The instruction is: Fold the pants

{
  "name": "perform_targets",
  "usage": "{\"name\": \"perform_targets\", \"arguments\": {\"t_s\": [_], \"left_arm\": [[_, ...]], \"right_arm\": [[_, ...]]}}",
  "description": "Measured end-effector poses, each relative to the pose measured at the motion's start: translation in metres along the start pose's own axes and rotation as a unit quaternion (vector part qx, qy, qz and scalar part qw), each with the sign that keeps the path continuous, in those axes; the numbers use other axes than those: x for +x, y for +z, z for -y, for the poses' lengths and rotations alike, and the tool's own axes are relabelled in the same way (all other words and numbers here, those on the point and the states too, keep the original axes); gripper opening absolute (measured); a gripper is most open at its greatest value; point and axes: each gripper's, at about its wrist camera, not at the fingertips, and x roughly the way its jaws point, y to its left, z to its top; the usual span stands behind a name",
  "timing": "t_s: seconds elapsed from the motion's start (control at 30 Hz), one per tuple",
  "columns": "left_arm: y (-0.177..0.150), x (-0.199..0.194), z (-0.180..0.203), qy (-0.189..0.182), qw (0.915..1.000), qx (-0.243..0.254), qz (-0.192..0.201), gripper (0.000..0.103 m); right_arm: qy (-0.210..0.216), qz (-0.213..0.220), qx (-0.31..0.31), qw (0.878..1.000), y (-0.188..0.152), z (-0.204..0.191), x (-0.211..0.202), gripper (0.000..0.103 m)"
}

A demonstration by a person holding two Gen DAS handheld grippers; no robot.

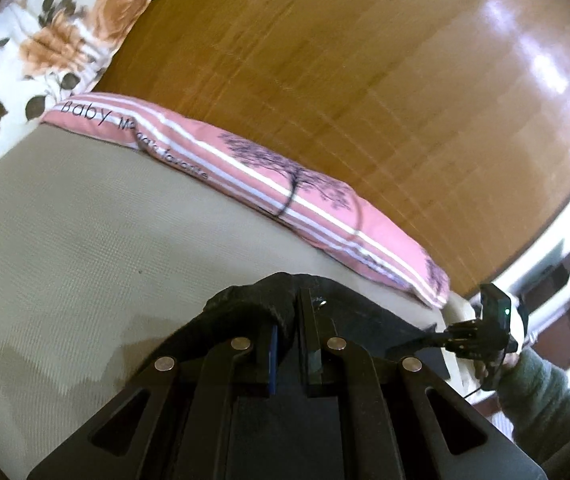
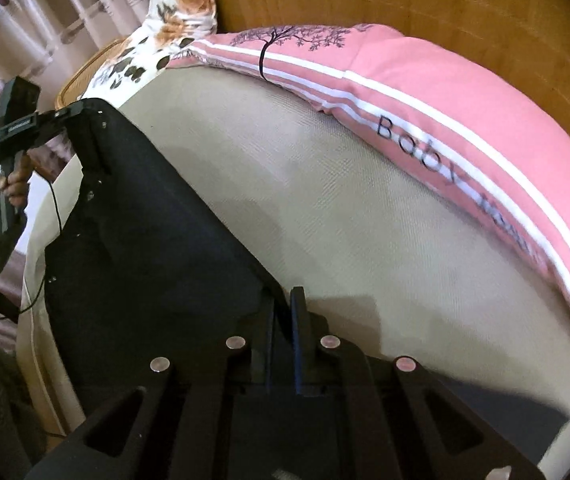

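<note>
The black pants (image 2: 145, 220) hang stretched between my two grippers above the cream mattress (image 2: 325, 208). My right gripper (image 2: 285, 300) is shut on one corner of the pants. My left gripper (image 1: 291, 304) is shut on the other corner, where the black cloth (image 1: 245, 304) bunches around its fingers. In the right wrist view the left gripper (image 2: 81, 114) shows at the far left, pinching the pants' upper edge. In the left wrist view the right gripper (image 1: 437, 330) shows at the right, gripping the cloth's edge.
A long pink striped pillow (image 1: 285, 184) lies along the wooden headboard (image 1: 365, 60); it also shows in the right wrist view (image 2: 445, 112). A floral pillow (image 1: 45, 48) sits at the mattress corner. Curtains (image 2: 65, 12) hang behind. The mattress (image 1: 85, 220) lies below.
</note>
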Motion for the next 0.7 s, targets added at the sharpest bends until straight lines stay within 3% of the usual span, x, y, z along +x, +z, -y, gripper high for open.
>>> {"name": "perform_targets", "arguments": {"t_s": [0.2, 0.4, 0.57, 0.7], "left_arm": [[-0.041, -0.049, 0.026, -0.029, 0.9993, 0.019, -0.012, 0.008], [-0.098, -0.081, 0.034, -0.025, 0.9971, 0.042, -0.059, 0.008], [-0.149, -0.081, 0.025, 0.014, 0.9895, 0.066, -0.128, 0.008], [-0.183, -0.067, 0.019, 0.067, 0.9762, 0.096, -0.182, 0.009]], "right_arm": [[-0.016, 0.022, 0.037, 0.999, -0.059, -0.039, -0.028, 0.005], [-0.004, 0.021, 0.086, 0.996, -0.121, -0.059, -0.024, 0.005], [0.002, -0.003, 0.109, 0.994, -0.155, -0.07, 0.002, 0.005], [-0.012, -0.018, 0.12, 0.993, -0.16, -0.074, 0.023, 0.005]]}}
